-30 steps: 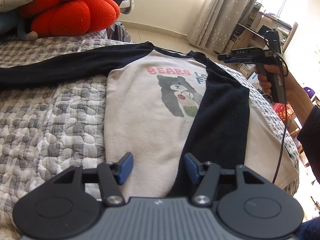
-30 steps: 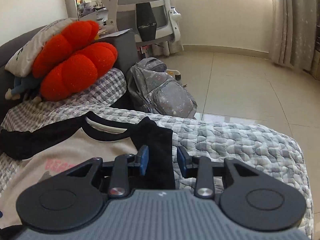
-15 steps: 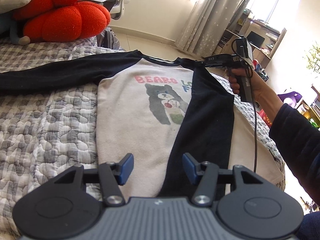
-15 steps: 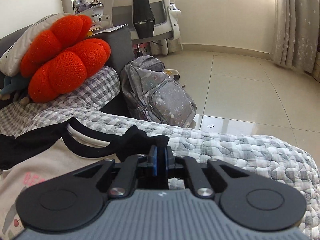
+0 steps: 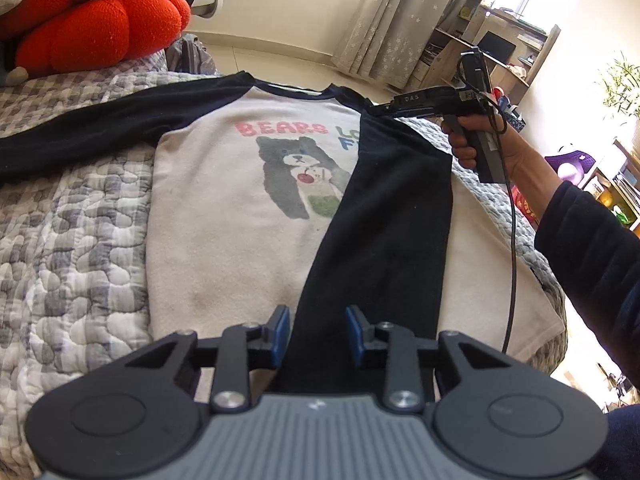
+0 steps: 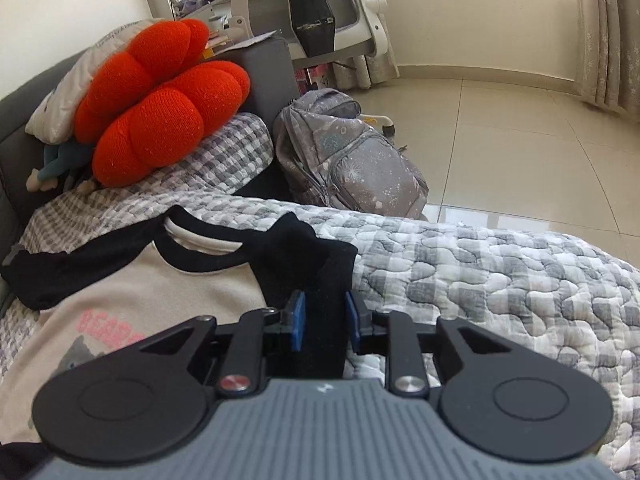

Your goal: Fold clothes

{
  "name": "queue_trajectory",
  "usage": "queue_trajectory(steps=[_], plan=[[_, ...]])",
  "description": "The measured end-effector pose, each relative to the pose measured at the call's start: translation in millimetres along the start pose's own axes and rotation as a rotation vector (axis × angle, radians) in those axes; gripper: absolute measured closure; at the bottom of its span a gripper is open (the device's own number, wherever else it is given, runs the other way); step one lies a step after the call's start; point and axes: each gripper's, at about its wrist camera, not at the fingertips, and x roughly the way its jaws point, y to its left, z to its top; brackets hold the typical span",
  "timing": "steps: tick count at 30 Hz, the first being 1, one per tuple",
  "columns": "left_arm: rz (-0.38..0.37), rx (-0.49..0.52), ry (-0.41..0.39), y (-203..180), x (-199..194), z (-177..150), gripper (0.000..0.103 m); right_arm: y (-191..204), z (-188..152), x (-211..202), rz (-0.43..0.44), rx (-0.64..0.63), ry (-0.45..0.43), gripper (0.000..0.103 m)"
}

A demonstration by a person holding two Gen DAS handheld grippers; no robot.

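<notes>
A white shirt point(image 5: 224, 216) with a bear print and black sleeves lies flat on the quilt point(image 5: 68, 264). Its right sleeve point(image 5: 384, 216) is folded down over the body, while the left sleeve point(image 5: 80, 140) stretches out to the left. My left gripper point(image 5: 318, 334) hovers at the lower end of the folded sleeve; its jaws are closing, with the black cloth between them but not pinched. My right gripper point(image 6: 325, 320) is at the shirt's shoulder point(image 6: 304, 256), seen in the left wrist view as the right gripper point(image 5: 376, 109). Its jaws are opening, and black cloth lies loose between them.
A red plush cushion point(image 6: 160, 108) and a pillow sit at the head of the bed. A grey backpack point(image 6: 352, 160) leans on the tiled floor beside an office chair point(image 6: 312, 4). The bed edge point(image 5: 556, 320) drops off at the right, with shelves point(image 5: 500, 52) and curtains beyond.
The right gripper came down to the shoulder, shut on the black cloth, then parted again. The left jaws narrowed, and the folded sleeve now lies between them.
</notes>
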Motion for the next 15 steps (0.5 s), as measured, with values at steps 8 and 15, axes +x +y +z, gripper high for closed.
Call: queue_trajectory(steps=[8,15], plan=[[0.011,-0.017,-0.034,2.6,-13.7,2.5,0.098,1.7,4.8,-0.3,-0.079,-0.04,-0.025,0.095],[-0.017,-0.056,-0.194,-3.0,-59.3,22.8,0.101,-10.6,4.5,2.6,-0.172,0.037,-0.046,0.103]])
